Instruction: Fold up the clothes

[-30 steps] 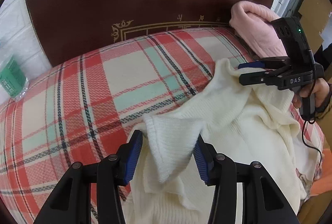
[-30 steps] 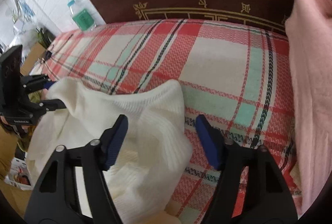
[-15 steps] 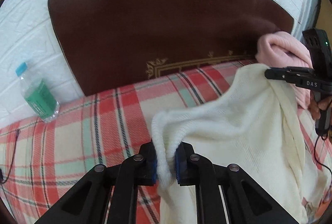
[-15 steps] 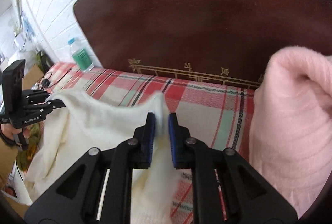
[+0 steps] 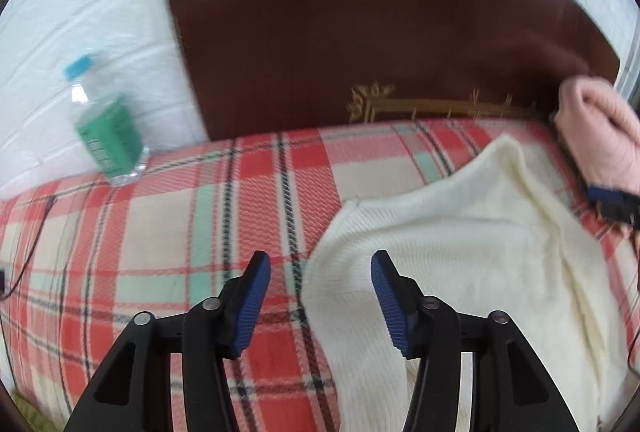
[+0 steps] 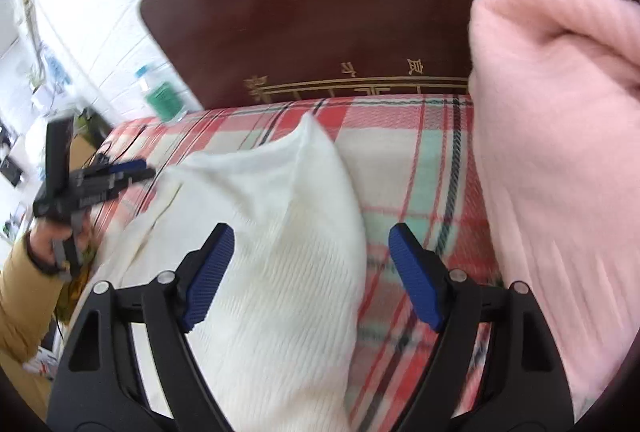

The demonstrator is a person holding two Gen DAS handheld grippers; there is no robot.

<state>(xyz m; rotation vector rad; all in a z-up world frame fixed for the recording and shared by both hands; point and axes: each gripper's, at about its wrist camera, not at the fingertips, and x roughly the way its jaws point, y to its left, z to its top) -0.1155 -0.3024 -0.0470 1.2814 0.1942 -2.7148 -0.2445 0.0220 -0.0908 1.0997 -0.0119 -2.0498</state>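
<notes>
Lying spread over the plaid bedspread [image 5: 168, 232] at lower right of the left view, cream sweater [image 5: 480, 252], with left claw [image 5: 320, 296] and right claw [image 6: 312, 272] both opening, released, pads clear of its knit edge, beside pink garment [image 6: 560, 152] and bottle [image 5: 106, 128].

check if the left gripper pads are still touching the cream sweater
Apart. In the left wrist view the left gripper has its jaws opening, and the cream sweater lies flat on the plaid blanket below, clear of both pads.
</notes>
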